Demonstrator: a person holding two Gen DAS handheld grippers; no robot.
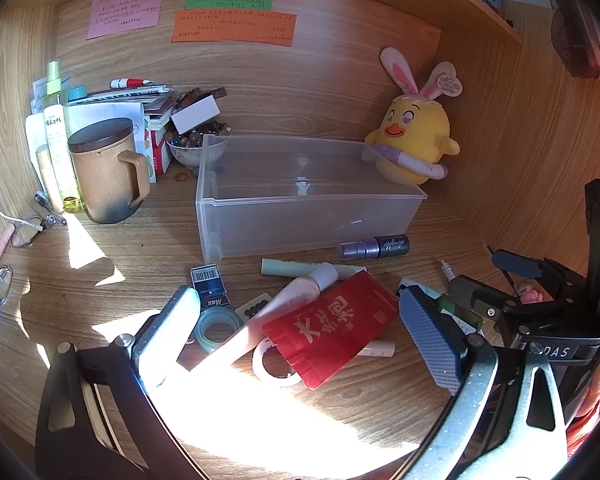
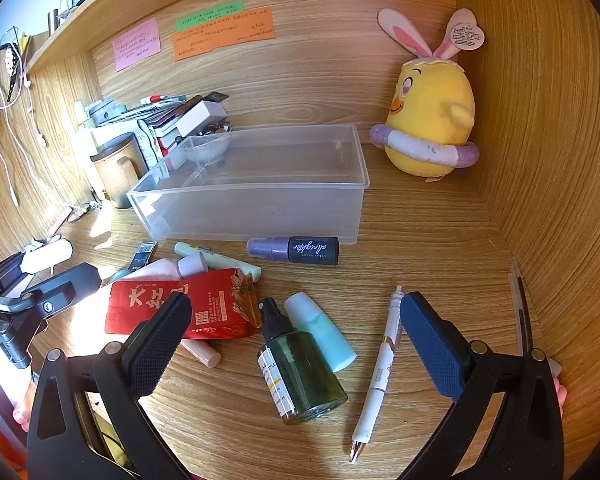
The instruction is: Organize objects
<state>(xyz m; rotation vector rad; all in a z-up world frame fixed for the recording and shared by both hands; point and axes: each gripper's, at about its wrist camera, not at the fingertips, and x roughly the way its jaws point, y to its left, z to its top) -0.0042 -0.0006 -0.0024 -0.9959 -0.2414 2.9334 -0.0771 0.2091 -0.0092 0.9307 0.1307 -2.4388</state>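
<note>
Clear plastic box [image 2: 260, 184] sits empty past the clutter, apparently unobstructed; both tools [image 1: 300, 332] [image 2: 296, 344] gape wide.

Past my open fingers I count one clear plastic bin [image 2: 260, 196] and one yellow plush chick [image 2: 430, 120] beyond it to the right. Three sticky notes hang on the back wall: one pink [image 2: 137, 43], one green [image 2: 209, 16], one orange [image 2: 223, 36]. Just ahead of my right gripper [image 2: 296, 344] lie one green spray bottle [image 2: 300, 376], one pale blue tube [image 2: 320, 330] and one white pen [image 2: 380, 368]. Between my two grippers sits one red packet [image 2: 204, 312], and ahead of it one purple spray bottle [image 2: 294, 250]. In front of my left gripper [image 1: 300, 320] I see one roll of tape [image 1: 217, 326] and one small black box [image 1: 210, 286]. Far left stands one lidded mug [image 1: 104, 172]. The pink tubes under the packet look like two, though glare blurs them.
</note>
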